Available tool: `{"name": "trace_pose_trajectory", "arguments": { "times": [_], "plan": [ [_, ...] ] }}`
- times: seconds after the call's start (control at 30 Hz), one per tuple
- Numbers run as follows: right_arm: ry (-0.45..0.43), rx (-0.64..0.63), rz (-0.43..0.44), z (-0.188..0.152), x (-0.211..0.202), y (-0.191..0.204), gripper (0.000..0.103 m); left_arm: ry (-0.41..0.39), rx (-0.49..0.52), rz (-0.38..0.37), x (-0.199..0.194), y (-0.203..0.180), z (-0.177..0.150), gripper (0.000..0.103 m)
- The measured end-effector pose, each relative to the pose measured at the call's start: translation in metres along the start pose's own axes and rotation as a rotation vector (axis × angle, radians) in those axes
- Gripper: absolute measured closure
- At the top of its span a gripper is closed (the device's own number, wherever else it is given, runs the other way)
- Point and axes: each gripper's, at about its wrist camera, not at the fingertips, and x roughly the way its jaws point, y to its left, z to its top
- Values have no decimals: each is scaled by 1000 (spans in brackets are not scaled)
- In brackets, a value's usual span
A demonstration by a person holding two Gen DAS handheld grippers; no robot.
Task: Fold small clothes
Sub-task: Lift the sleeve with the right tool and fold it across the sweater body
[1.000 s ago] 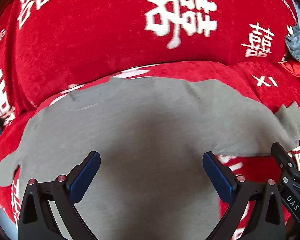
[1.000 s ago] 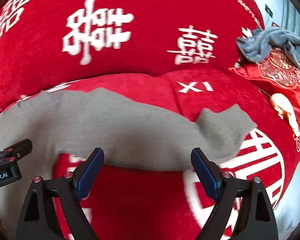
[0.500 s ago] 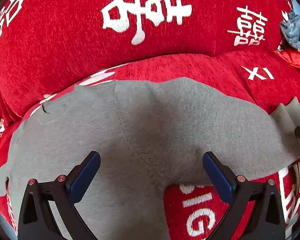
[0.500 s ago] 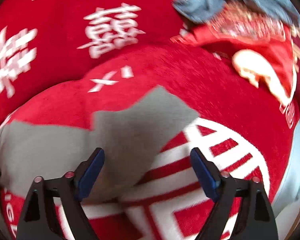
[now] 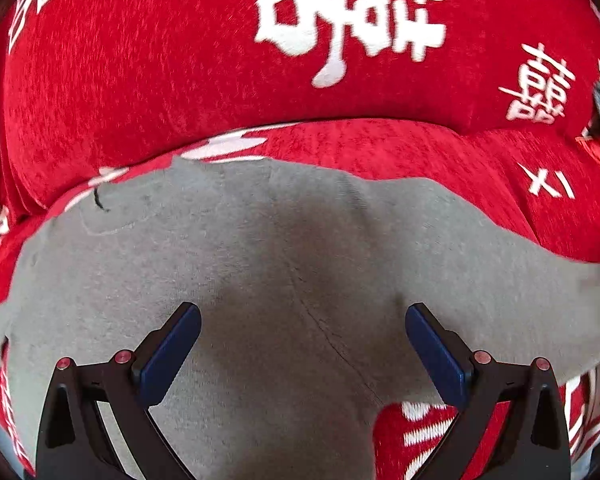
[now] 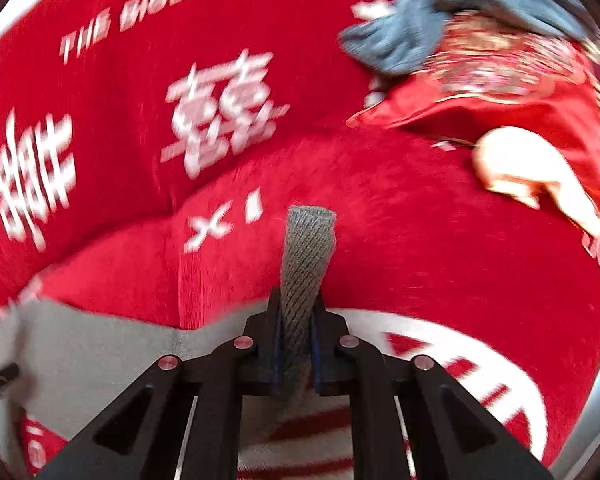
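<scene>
I am over a red sofa (image 5: pixel 440 160) wrapped in a plush cover with white woven characters and letters. Its back cushion (image 5: pixel 160 72) rises at the far side and carries a large white double-happiness sign (image 5: pixel 352 16); the seat near me shows the letters "XI" (image 6: pixel 220 220) and broad white stripes. Far to the right a shiny red embroidered pillow (image 6: pixel 520 112) lies on the seat, with a crumpled blue-grey cloth (image 6: pixel 440 12) draped on top of it. Soft daylight falls evenly across the fabric.
</scene>
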Motion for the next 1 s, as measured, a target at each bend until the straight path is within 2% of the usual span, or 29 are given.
{"name": "trace_pose_trajectory", "arguments": {
  "times": [0.13, 0.2, 0.27, 0.33, 0.43, 0.7, 1.0],
  "plan": [
    [-52, 52, 15, -7, -27, -15, 91, 32, -54, 1, 9, 6, 4, 1],
    [-63, 50, -4, -14, -31, -14, 91, 86, -43, -15, 21, 3, 0, 0],
    [-49, 54, -14, -17, -29, -12, 91, 62, -13, -7, 18, 1, -1, 1],
    [-38, 62, -21, -17, -29, -13, 91, 76, 11, -13, 15, 1, 0, 1],
    [-48, 58, -18, -13, -40, -10, 91, 51, -18, -48, 0, 15, -1, 1],
    [-103, -7, -20, 9, -79, 39, 91, 54, -46, -87, -12, 62, -26, 1],
    [-137, -70, 67, 17, -119, 138, 91, 12, -107, -106, -36, 136, -53, 1]
  ]
}}
